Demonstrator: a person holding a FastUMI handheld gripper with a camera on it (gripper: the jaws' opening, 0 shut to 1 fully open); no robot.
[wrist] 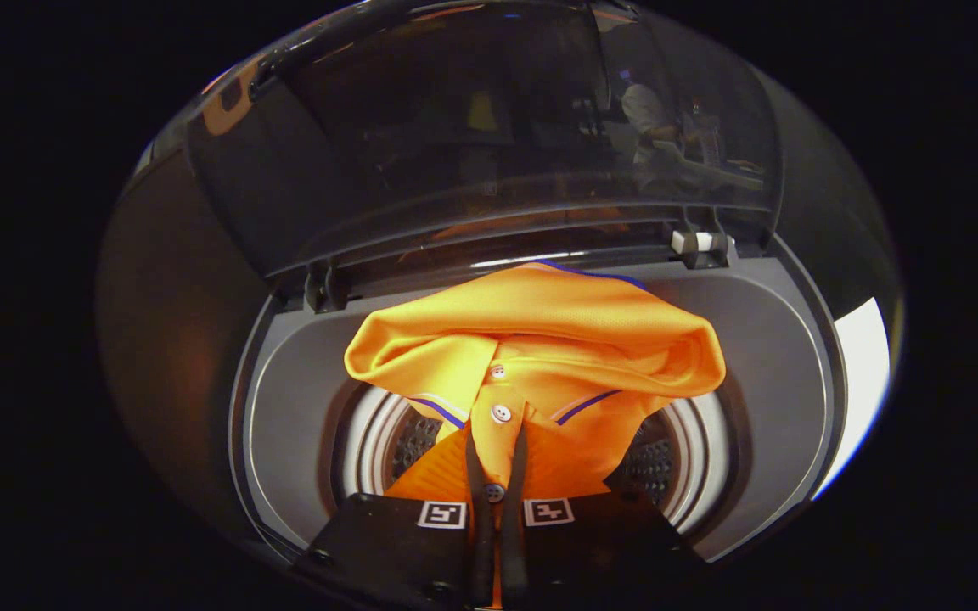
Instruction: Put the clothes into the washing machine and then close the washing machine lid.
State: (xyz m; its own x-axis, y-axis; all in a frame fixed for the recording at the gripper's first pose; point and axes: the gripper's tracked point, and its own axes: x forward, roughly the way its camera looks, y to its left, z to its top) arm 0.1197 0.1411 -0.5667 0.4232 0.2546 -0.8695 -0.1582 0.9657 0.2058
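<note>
- Orange mesh-knit fabric, a polo shirt (531, 339), hangs bunched from the gripper (496, 475) directly over the washing machine (302, 373), so that letting go should drop it straight down.
- Both dark fingers (477, 475) are closed on the shirt's button placket, pinching a narrow strip of cloth between them; the grip sits near the collar, probably because the doubled fabric there gives a firm hold.
- Below and beyond the shirt, the drum (404, 441) shows its white rim and perforated metal wall; the lower folds of the shirt seem to dip into the opening, though whether they touch the drum I cannot tell.
- The smoked, see-through lid (472, 127) stands raised behind the shirt, hinged at the back of the grey top deck, leaving the opening free; closing it is not yet done.
- The shirt is bright orange with thin blue and white trim at the collar edge and pale buttons down the placket, its body folded over into a thick roll.
</note>
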